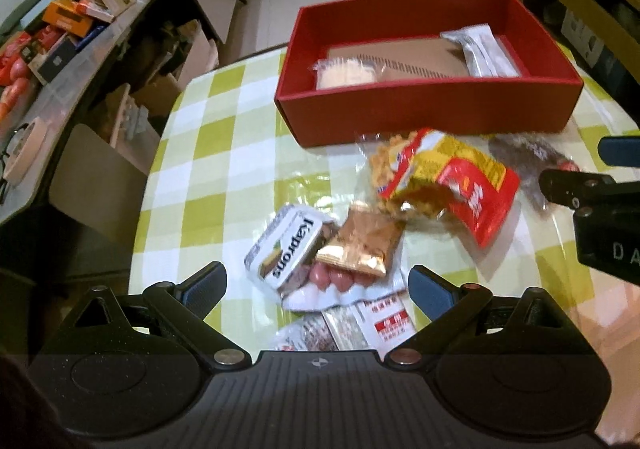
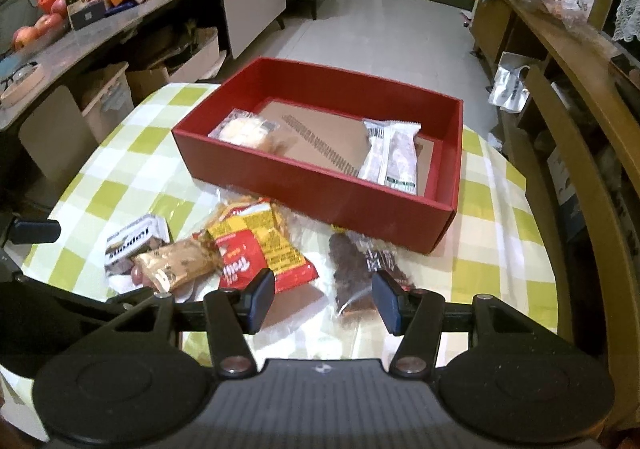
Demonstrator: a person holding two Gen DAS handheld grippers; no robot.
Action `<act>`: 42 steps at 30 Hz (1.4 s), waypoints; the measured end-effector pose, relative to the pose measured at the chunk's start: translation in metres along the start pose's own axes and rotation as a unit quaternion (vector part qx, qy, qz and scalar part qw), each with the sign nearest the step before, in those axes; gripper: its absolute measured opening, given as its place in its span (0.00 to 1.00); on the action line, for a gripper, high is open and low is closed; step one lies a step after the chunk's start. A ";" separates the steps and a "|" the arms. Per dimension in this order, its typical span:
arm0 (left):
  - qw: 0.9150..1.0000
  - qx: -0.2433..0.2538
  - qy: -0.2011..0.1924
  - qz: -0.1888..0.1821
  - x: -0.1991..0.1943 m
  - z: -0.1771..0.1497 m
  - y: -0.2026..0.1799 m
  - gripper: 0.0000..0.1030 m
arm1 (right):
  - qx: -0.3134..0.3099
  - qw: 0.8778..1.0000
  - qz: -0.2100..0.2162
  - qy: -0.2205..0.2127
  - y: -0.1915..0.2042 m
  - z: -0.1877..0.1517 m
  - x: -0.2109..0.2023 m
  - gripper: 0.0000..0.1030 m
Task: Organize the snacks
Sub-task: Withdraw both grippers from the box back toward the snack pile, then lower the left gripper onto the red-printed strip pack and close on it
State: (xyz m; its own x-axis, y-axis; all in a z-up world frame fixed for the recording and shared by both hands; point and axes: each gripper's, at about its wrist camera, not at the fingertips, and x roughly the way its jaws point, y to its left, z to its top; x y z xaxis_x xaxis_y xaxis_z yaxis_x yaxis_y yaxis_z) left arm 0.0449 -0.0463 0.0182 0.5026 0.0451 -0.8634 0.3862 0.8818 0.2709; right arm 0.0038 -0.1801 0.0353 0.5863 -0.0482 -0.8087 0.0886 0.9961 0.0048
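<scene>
Hovering spread and empty, the left gripper (image 1: 318, 291) and right gripper (image 2: 324, 299) hang over the snack pile (image 1: 400, 209) at mid-frame (red box (image 1: 428, 117) behind holds two packets), so pinching one comes next.

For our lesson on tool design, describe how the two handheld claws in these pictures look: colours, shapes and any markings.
Both claws are matte black. The left claw and right claw each have two angled linkage arms with silver pivot screws, ending in blue rectangular pads. Behind them sits a ribbed black body flanked by round black discs, with a small compass-like emblem in the centre. White letters "DA" mark the right claw's side.
</scene>
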 end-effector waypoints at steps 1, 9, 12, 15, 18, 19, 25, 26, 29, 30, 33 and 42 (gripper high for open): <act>1.000 0.002 0.002 0.000 0.000 -0.002 -0.001 0.96 | -0.001 1.000 0.000 0.001 0.000 -0.001 0.000 0.58; 1.000 0.013 0.013 -0.002 0.002 -0.012 -0.008 0.96 | -0.001 1.000 -0.002 0.011 -0.002 -0.005 0.001 0.58; 1.000 0.015 0.018 -0.003 0.003 -0.016 -0.010 0.96 | -0.001 1.000 -0.002 0.011 -0.002 -0.005 0.001 0.58; 1.000 0.016 0.022 -0.007 0.003 -0.019 -0.013 0.96 | -0.002 1.000 -0.001 0.013 -0.002 -0.006 0.001 0.58; 0.999 0.020 0.029 -0.009 0.005 -0.023 -0.016 0.96 | -0.004 1.000 0.000 0.015 -0.002 -0.007 0.001 0.58; 0.999 0.022 0.032 -0.011 0.006 -0.025 -0.018 0.96 | -0.004 1.000 0.000 0.015 -0.002 -0.007 0.001 0.58; 0.998 0.030 0.047 -0.017 0.012 -0.032 -0.025 0.96 | -0.006 1.000 0.003 0.018 -0.004 -0.008 0.001 0.58; 0.998 0.031 0.049 -0.017 0.012 -0.032 -0.026 0.96 | -0.007 1.000 0.003 0.018 -0.004 -0.008 0.001 0.58; 0.998 0.033 0.056 -0.020 0.015 -0.036 -0.029 0.96 | -0.009 1.000 0.005 0.020 -0.004 -0.008 0.002 0.58; 0.997 0.035 0.059 -0.021 0.016 -0.038 -0.031 0.96 | -0.010 1.000 0.005 0.020 -0.004 -0.008 0.002 0.58; 0.997 0.041 0.069 -0.018 0.022 -0.042 -0.035 0.96 | -0.010 1.000 0.005 0.021 -0.005 -0.009 0.002 0.58; 0.994 0.015 0.102 -0.040 0.037 -0.045 -0.031 0.96 | -0.014 0.999 0.006 0.029 -0.008 -0.012 0.006 0.58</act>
State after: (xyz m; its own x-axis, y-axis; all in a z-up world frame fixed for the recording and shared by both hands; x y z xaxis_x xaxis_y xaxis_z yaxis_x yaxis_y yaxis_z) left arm 0.0166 -0.0507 -0.0415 0.3033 0.0720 -0.9502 0.4429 0.8722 0.2075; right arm -0.0032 -0.1872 0.0239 0.5392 -0.0317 -0.8416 0.0577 0.9983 -0.0007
